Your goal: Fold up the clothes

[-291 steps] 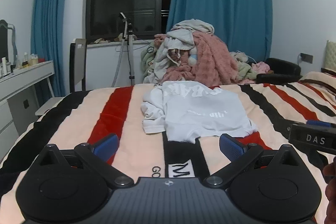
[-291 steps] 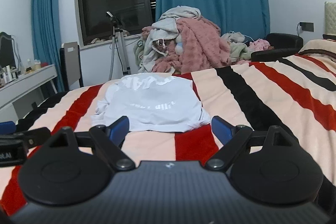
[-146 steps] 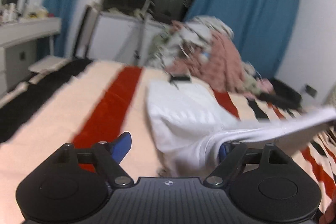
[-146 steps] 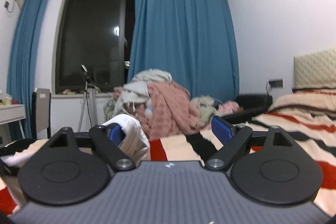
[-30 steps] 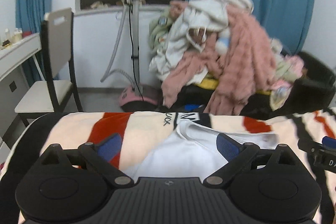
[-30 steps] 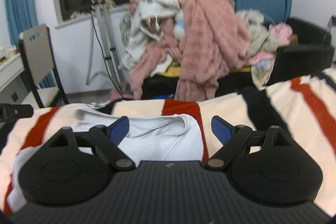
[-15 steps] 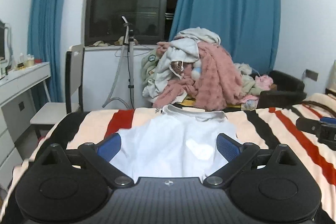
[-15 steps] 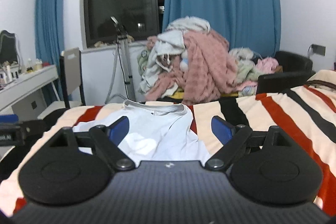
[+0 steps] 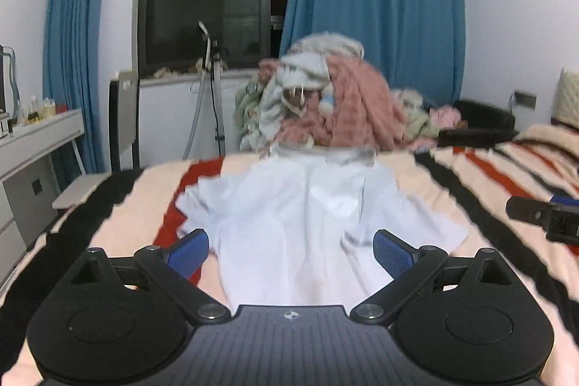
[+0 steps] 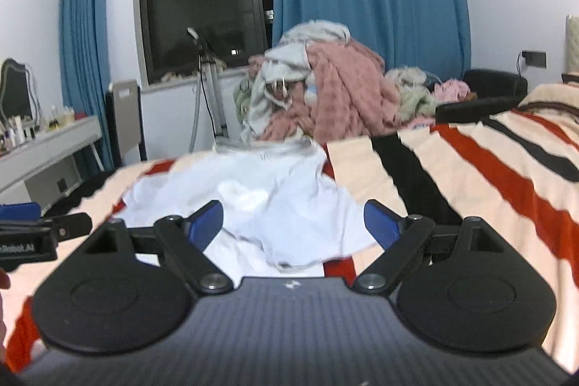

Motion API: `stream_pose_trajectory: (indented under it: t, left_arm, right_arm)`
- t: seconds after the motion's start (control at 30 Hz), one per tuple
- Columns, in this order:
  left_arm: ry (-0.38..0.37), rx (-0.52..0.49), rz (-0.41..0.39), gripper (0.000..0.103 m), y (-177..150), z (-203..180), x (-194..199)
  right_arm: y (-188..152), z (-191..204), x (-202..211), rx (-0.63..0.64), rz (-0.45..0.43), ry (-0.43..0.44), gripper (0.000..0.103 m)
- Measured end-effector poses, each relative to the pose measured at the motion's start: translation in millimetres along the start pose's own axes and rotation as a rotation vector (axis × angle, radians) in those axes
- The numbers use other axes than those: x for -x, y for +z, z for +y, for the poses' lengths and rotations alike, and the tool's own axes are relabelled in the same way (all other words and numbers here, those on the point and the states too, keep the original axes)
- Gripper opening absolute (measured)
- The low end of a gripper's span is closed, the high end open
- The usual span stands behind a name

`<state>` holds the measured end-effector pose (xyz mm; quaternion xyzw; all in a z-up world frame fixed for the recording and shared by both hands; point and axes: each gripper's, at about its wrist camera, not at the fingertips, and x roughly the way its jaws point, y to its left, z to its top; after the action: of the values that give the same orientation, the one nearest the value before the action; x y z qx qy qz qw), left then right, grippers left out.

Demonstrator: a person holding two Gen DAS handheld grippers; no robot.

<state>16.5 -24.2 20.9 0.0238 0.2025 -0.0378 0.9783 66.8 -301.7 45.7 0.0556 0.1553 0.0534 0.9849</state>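
White T-shirt [image 9: 289, 215] lies spread on the striped bedspread [image 9: 470, 176], collar toward the far edge and hem nearest the cameras, its right side rumpled. Thin and limp, it looks light and will sag and crease wherever it goes unsupported, so pinching it at the shoulder seams or hem corners seems safest. Left gripper [image 9: 291, 250] and right gripper [image 10: 293, 223] hover over the near hem, fingers spread wide and holding nothing. Beyond the bed rises a clothes pile [image 10: 318, 96].

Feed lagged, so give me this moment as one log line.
stage: shirt spread on bed, collar far | left tongs: open, empty | right tongs: open, empty | next: likely first fold
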Motion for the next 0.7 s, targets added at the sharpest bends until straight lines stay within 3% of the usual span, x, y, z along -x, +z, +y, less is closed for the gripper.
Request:
stream_pose_trajectory:
  t: [0.43, 0.7]
  left_arm:
    - [-0.008, 0.161, 0.384, 0.098, -32.6, 36.2, -95.6]
    - [0.058, 0.294, 0.462, 0.097, -11.1, 71.0, -148.0]
  right_arm:
    - [-46.6, 1.6, -65.4, -0.094, 0.340, -0.027, 0.086]
    - [-64.0, -10.0, -77.3, -0.146, 0.436, -0.046, 0.086]
